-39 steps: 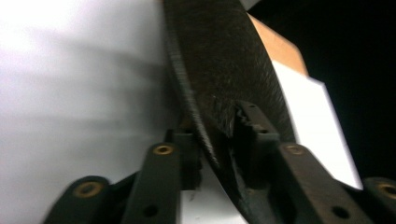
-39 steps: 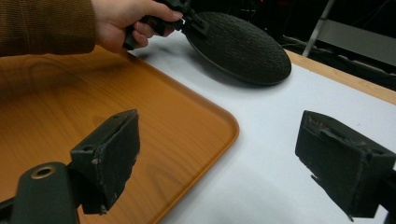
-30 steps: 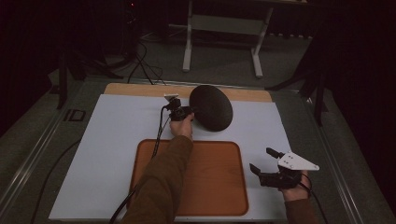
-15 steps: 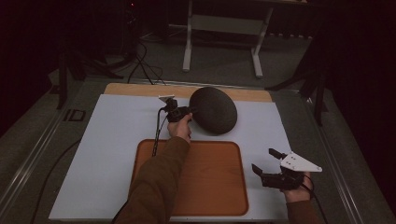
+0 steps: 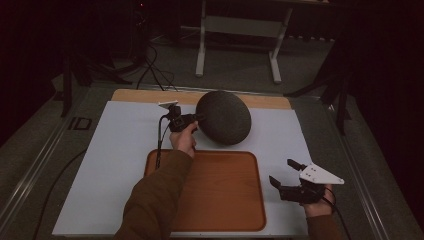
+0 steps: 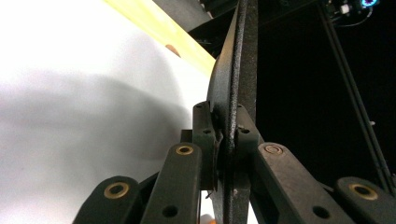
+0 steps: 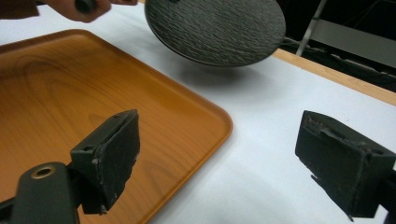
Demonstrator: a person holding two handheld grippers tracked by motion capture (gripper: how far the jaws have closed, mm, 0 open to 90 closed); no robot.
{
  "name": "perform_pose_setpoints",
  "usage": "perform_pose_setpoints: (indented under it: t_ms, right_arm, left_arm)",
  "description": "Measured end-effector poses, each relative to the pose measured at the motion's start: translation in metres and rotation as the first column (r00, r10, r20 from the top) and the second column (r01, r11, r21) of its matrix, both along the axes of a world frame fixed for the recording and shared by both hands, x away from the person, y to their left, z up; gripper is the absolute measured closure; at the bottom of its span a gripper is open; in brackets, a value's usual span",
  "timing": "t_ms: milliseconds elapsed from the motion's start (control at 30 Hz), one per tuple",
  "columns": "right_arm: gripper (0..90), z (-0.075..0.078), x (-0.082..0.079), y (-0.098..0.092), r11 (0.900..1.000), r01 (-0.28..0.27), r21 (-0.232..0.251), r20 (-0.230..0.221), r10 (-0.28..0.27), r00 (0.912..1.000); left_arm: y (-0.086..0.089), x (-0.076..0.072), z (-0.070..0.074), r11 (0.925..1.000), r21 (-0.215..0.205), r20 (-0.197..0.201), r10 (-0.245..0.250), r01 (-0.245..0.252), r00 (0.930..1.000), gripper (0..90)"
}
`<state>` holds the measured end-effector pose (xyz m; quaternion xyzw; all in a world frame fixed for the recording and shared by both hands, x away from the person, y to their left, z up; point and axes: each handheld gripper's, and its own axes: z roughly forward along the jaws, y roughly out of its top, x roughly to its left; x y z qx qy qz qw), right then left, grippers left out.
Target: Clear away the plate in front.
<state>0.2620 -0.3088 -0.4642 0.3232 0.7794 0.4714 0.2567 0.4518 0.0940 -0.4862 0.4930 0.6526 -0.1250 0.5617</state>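
A round black textured plate (image 5: pixel 223 117) hangs tilted above the white table top, behind the wooden tray (image 5: pixel 220 220). My left gripper (image 5: pixel 196 118) is shut on the plate's left rim; in the left gripper view the plate (image 6: pixel 236 93) runs edge-on between the jaws of that gripper (image 6: pixel 222 140). My right gripper (image 5: pixel 284 173) stands open to the right of the tray, near the front, with nothing between its fingers. In the right gripper view the plate (image 7: pixel 215 29) floats beyond the tray's (image 7: pixel 70 93) far corner, ahead of the open right gripper (image 7: pixel 224 154).
A white mat (image 5: pixel 100 165) covers the table, with a strip of bare wood (image 5: pixel 145 95) along the far edge. Metal table legs (image 5: pixel 202 45) and cables (image 5: pixel 150 65) stand on the floor behind. Dark surroundings lie to both sides.
The plate has tipped flatter and shifted slightly toward the tray with the left gripper. The right gripper has drifted a little right and toward the front.
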Motion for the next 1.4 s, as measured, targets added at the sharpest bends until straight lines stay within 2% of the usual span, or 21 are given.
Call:
perform_pose_setpoints:
  t_ms: [333,500,600,767,967,1167,1400]
  right_arm:
    - [13.6,0.000,0.000,0.001,1.000,-0.002,-0.004,0.000,0.002,1.0000]
    - [13.5,-0.001,0.000,0.002,1.000,-0.003,-0.005,-0.002,0.003,1.0000]
    - [13.5,-0.001,0.000,0.002,1.000,-0.003,-0.007,-0.002,0.003,1.0000]
    - [13.5,-0.001,0.000,0.002,1.000,-0.001,-0.007,-0.002,0.001,1.0000]
    - [13.5,-0.002,0.001,0.003,1.000,-0.002,-0.010,-0.007,0.002,1.0000]
    - [13.5,-0.001,0.000,0.003,1.000,-0.002,-0.012,-0.006,0.002,1.0000]
    - [13.5,-0.002,0.000,0.004,1.000,-0.010,-0.023,-0.008,0.009,0.9999]
  left_arm:
    - [0.022,-0.023,0.000,1.0000,0.003,0.005,0.008,-0.008,1.0000,85.2]
    - [0.032,-0.033,-0.001,0.9999,0.012,-0.001,-0.001,0.001,1.0000,85.2]
    - [0.038,-0.040,-0.002,0.9997,0.019,0.011,-0.016,0.016,0.9998,85.3]
    - [0.049,-0.053,-0.004,0.9996,0.026,0.006,-0.014,0.013,0.9999,85.2]
    - [0.060,-0.070,-0.006,0.9996,0.014,0.014,-0.025,0.025,0.9996,85.2]
    - [0.065,-0.088,-0.005,0.9987,0.020,0.021,-0.047,0.046,0.9987,85.1]
    - [0.066,-0.099,-0.010,0.9974,0.020,0.020,-0.070,0.069,0.9974,85.1]
